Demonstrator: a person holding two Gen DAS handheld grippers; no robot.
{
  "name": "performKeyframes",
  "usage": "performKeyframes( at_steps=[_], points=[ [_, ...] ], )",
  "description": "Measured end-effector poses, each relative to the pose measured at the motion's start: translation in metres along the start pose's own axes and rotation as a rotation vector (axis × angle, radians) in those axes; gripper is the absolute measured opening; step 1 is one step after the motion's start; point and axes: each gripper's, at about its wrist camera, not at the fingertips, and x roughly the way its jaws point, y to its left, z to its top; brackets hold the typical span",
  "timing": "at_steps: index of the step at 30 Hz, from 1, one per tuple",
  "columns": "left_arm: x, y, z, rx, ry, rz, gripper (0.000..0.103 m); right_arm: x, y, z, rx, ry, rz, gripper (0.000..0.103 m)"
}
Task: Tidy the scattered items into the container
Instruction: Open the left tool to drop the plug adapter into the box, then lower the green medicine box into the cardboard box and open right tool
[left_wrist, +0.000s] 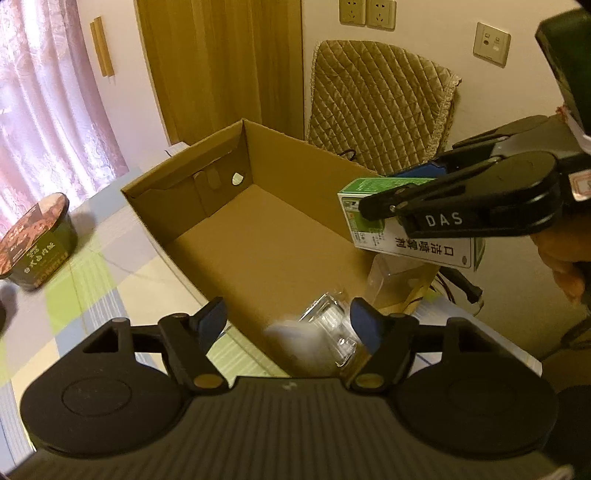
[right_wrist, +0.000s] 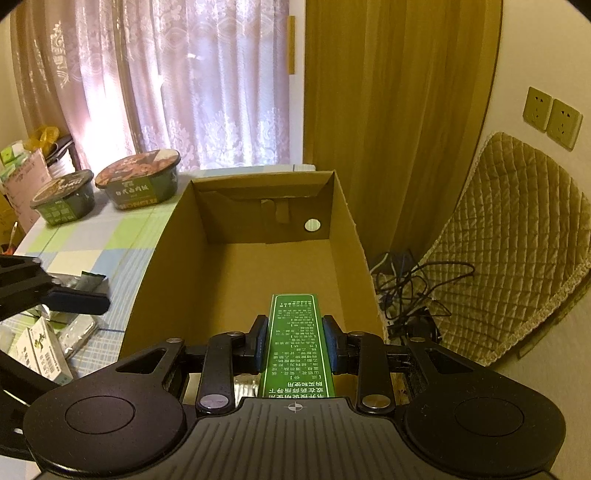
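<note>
On your far left, two instant-noodle bowls (right_wrist: 138, 181) stand on the checked tabletop (right_wrist: 92, 243), well apart from the box. Near the box's left wall lie loose foil packets (right_wrist: 77, 332) and a small white carton (right_wrist: 44, 350). Your left hand-held gripper (left_wrist: 290, 323) hangs with its fingers spread wide and nothing between them, above the near edge of the cardboard box (left_wrist: 258, 236); a clear plastic item (left_wrist: 332, 325), blurred, shows just below it inside the box. The box floor beyond is bare. To the right, your right hand-held gripper (right_wrist: 295, 343) is clamped on a green-and-white medicine box (right_wrist: 295, 343), pads pressing its two long sides, holding it over the box's open top, above the near right corner.
</note>
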Motion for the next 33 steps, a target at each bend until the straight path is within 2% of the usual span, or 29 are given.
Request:
performKeyframes(
  at_steps=[12, 16, 33],
  points=[
    [-0.031, 0.017, -0.046, -0.129, 0.026, 0.029, 0.069, 0.0, 0.003, -0.005, 0.004, 0.007, 0.009, 0.033],
    [-0.033, 0.017, -0.055, -0.14, 0.036, 0.021, 0.069, 0.002, 0.008, -0.005, -0.003, 0.012, 0.015, 0.033],
    [-0.032, 0.021, -0.059, -0.166, 0.036, 0.011, 0.069, 0.017, 0.03, 0.002, -0.033, 0.017, 0.041, 0.033]
  ],
)
